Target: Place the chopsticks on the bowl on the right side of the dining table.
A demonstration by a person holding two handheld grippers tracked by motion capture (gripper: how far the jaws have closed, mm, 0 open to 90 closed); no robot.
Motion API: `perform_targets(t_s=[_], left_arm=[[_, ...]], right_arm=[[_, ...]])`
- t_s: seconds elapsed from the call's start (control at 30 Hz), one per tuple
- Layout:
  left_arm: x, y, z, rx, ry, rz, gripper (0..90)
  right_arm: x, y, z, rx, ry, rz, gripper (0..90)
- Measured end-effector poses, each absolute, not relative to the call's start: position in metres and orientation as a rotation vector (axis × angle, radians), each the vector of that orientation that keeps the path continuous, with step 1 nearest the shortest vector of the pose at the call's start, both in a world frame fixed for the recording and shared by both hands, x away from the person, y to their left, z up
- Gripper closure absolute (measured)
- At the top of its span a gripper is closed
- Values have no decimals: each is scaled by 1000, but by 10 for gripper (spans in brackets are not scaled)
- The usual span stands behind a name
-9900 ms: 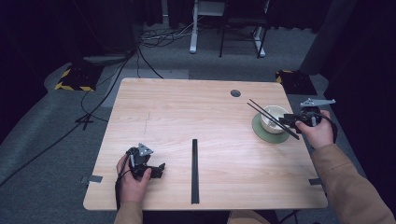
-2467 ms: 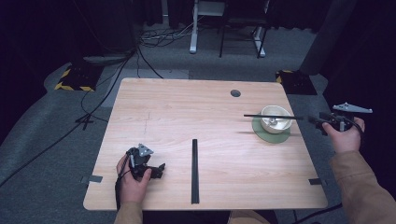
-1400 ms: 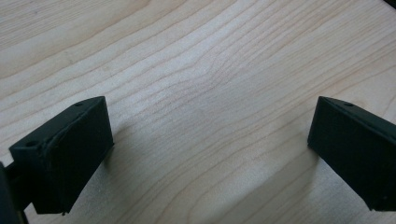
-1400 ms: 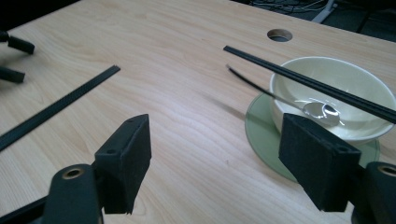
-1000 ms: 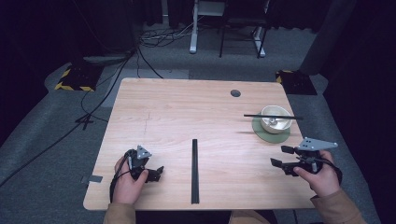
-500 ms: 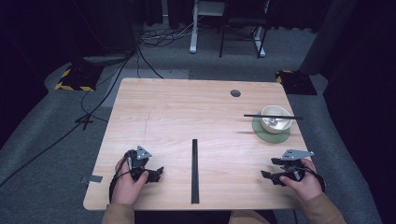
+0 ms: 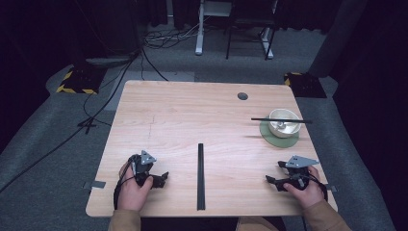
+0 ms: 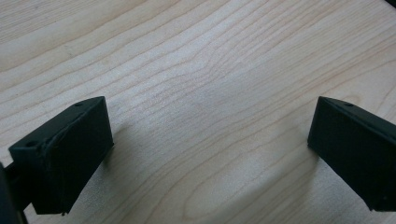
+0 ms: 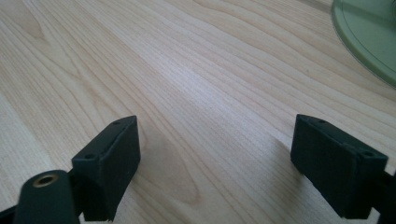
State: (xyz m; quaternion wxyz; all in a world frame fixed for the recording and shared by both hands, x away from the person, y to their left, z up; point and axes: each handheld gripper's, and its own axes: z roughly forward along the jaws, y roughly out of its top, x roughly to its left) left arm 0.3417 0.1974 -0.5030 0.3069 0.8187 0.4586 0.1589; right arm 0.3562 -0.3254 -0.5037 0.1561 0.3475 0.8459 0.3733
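Both grippers rest low at the near edge of the wooden bench [image 7: 192, 120], one at each side of a black strip [image 7: 200, 175] that runs from the middle of the bench toward the near edge. The left gripper [image 7: 159, 179] lies at the near left in the person's left hand [image 7: 134, 185]; in the left gripper view its two black fingers [image 8: 65, 149] stand wide apart with only bare wood grain between them, so it holds nothing. The right gripper [image 7: 273, 180] lies at the near right in the right hand [image 7: 300, 187], with its grey three-cornered plate [image 7: 301, 161] on top and its tips pointing left toward the strip. In the right gripper view its fingers [image 9: 107, 163] are spread wide over bare wood; they have just been opening further, and nothing is between them. The things nearest that gripper sit farther back on the right side of the bench: a white bowl [image 7: 284, 124] stands on a green saucer [image 7: 279, 140], and a pair of black chopsticks [image 7: 281, 120] lies level across the bowl's rim, sticking out past it on both sides. The saucer's pale green edge [image 9: 369, 42] shows at the upper right corner of the right gripper view, apart from the fingers. A small dark round cap [image 7: 242, 96] sits in the bench top near the far edge, left of the bowl.
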Motion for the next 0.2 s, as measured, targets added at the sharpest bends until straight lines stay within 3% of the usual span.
perform_targets(t_s=[0.2], left_arm=[[342,197,-503,2168,1213,411,2]], right_arm=[[358,-324,-504,989,2430,1065,131]])
